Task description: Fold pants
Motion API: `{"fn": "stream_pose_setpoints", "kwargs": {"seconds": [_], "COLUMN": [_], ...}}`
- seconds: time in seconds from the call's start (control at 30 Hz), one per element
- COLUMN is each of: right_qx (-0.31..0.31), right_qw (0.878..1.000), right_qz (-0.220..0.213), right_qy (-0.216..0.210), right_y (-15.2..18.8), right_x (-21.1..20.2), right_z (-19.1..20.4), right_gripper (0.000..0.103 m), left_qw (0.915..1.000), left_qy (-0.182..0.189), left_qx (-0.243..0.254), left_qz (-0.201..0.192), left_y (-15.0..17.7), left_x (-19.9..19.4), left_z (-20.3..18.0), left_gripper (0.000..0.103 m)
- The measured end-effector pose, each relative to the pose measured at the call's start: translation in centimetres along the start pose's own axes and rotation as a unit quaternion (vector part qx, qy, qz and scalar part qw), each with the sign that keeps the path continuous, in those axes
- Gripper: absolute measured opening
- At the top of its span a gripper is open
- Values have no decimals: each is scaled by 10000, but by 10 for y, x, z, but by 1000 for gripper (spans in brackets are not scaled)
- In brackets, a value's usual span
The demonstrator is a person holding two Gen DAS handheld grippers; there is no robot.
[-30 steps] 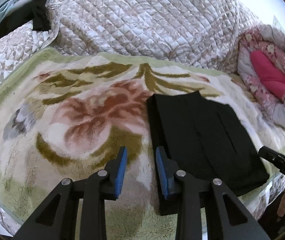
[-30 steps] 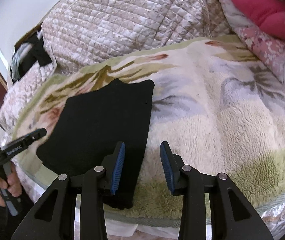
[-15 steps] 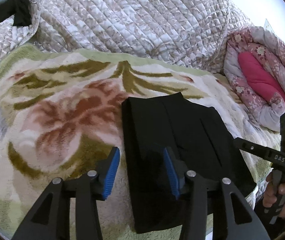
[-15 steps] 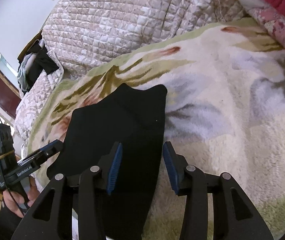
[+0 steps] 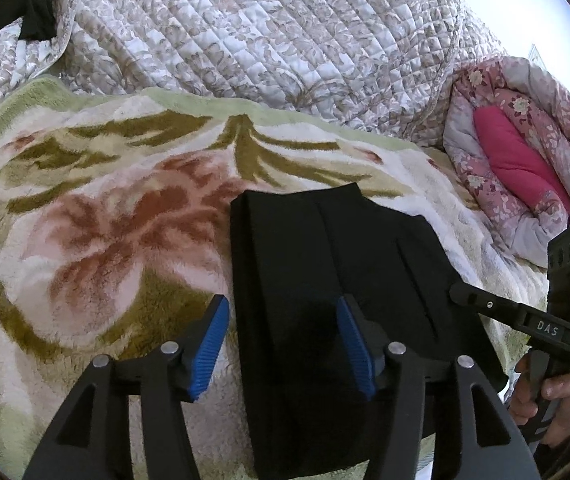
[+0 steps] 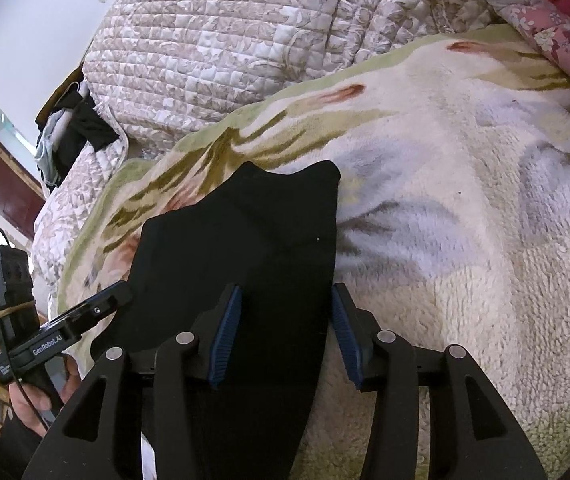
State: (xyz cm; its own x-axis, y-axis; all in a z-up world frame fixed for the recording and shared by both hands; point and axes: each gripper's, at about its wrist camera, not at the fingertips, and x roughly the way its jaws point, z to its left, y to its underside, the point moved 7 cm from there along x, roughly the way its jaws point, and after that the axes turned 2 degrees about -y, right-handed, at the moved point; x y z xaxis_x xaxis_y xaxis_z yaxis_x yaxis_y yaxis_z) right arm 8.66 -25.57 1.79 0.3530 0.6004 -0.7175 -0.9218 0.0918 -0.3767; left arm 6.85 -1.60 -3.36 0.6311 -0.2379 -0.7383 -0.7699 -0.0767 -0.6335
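Black pants [image 5: 325, 276] lie folded flat in a rectangle on a fluffy floral blanket [image 5: 105, 220]. My left gripper [image 5: 283, 346] is open, its jaws straddling the pants' left near edge. In the right wrist view the pants [image 6: 253, 240] lie flat too, and my right gripper [image 6: 285, 334] is open, its jaws straddling the pants' right near edge. Each gripper shows in the other's view: the right gripper [image 5: 461, 294] at the right, the left gripper [image 6: 119, 294] at the left.
A quilted beige bedspread [image 5: 265, 40] rises behind the blanket. A rolled pink floral quilt [image 5: 525, 168] lies at the right. Dark clothes [image 6: 73, 132] are piled at the far left. The bed's near edge runs just below the grippers.
Both grippers have opened wider and moved inward over the pants' near edge. The pants have not moved.
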Motion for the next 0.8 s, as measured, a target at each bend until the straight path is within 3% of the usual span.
{"fn": "stream_pose_setpoints", "kwargs": {"seconds": [0.33,0.6,0.73,0.8], "right_qx": [39,76,99,98], "right_qw": [10000,9999,9999,9998], "right_qz": [-6,-31,-6,12], "right_qy": [-88,-84,-128,-178], "right_y": [5,-3,-1,1], "right_x": [-1,9,9,6], "right_z": [2,2,4,6], "right_gripper": [48,48,49,49], "left_qw": [9999,9996,9994,9990], "left_qy": [107,212,264,387], "left_qx": [30,-195,-201,-231], "left_qz": [118,82,47,84], "left_y": [12,2,4,6], "left_x": [3,16,17,14], "left_z": [-3,5,4,3], "left_gripper": [67,74,70,60]}}
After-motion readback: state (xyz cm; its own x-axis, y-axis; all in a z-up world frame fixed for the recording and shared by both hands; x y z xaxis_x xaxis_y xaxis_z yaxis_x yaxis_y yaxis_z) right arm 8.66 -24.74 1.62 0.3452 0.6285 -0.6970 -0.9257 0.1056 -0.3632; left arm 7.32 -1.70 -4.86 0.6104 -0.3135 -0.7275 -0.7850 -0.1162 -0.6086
